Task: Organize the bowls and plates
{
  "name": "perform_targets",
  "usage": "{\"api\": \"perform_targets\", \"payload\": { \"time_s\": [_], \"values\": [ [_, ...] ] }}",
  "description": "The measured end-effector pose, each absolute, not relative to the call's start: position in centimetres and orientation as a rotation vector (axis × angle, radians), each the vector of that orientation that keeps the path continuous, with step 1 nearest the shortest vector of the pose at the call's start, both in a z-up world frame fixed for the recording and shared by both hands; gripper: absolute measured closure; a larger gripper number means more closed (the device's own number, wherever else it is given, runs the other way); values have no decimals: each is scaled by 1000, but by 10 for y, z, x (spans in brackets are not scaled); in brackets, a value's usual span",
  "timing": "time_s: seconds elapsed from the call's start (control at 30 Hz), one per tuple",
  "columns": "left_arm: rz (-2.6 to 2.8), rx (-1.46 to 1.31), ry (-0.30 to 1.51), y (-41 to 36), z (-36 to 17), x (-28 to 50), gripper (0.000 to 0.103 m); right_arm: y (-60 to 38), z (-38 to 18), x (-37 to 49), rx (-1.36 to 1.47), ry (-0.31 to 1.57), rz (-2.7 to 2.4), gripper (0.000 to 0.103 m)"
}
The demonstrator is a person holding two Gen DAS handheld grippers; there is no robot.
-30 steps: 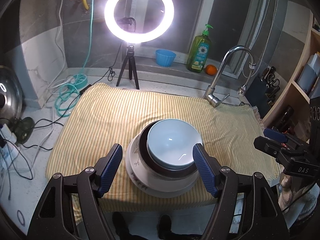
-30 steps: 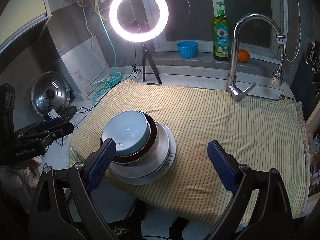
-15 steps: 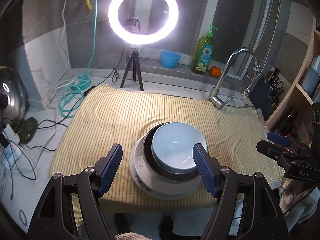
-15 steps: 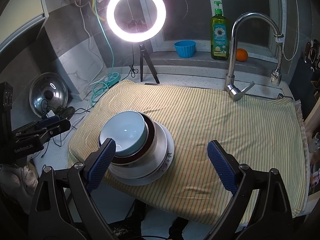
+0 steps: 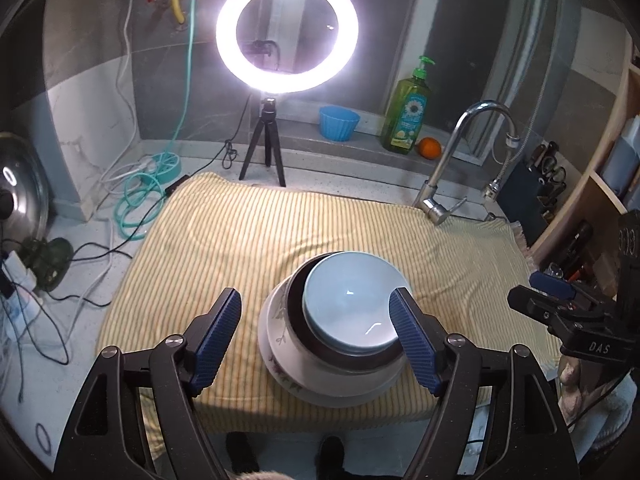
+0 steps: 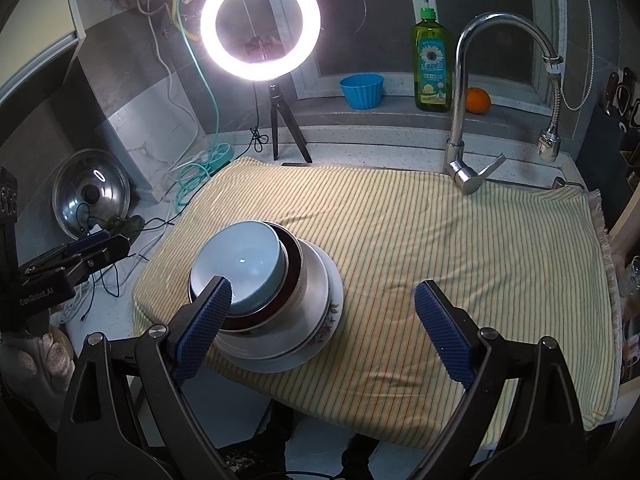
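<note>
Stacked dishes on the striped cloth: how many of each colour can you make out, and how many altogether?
Light blue bowl, on top: 1
Dark brown-rimmed bowl, under it: 1
Plain white dishes, lower in the stack: 2 visible, possibly more hidden
White dish with a floral rim, near the bottom: 1
Total: 5 visible

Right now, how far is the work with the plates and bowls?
Done: the dishes sit in one nested stack on the striped cloth, with the blue bowl on top, a dark bowl under it and white plates below. In hand: nothing; the left gripper and the right gripper are both open. Left: nothing else to stack is visible.
</note>
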State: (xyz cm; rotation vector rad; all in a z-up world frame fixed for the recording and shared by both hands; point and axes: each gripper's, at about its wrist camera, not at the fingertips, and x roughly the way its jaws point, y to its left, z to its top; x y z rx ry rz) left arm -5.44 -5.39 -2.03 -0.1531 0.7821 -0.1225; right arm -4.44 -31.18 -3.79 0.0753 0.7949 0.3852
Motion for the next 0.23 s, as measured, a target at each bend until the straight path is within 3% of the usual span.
{"api": "perform_targets", "payload": {
  "time_s": [0.23],
  "values": [
    [-84, -119, 731, -49, -15, -55, 27, -305, -39, -40, 42, 792, 373, 8]
  ]
}}
